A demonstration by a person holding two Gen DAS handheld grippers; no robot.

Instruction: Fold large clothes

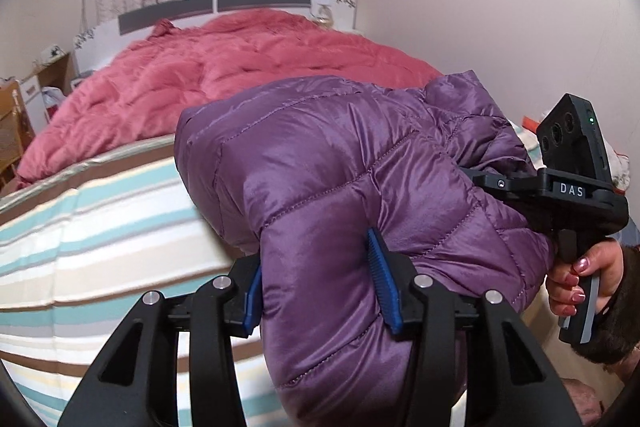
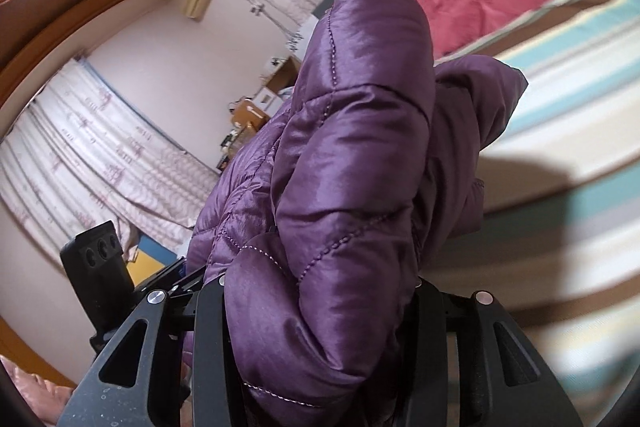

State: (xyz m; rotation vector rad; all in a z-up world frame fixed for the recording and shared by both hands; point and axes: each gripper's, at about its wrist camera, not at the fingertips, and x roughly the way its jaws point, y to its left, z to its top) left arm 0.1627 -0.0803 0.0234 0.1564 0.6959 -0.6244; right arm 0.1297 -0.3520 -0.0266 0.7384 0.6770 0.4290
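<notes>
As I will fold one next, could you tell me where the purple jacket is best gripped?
Grip the purple jacket on a puffy quilted edge, from the near side, as the left gripper and right gripper do now: the padding bunches thick enough for the jaws.

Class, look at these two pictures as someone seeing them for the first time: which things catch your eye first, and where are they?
A shiny purple quilted jacket fills the middle of both views, pinched in the left claw and in the right claw. Behind it a pink quilt lies heaped at the head of the bed, over a striped sheet.
</notes>
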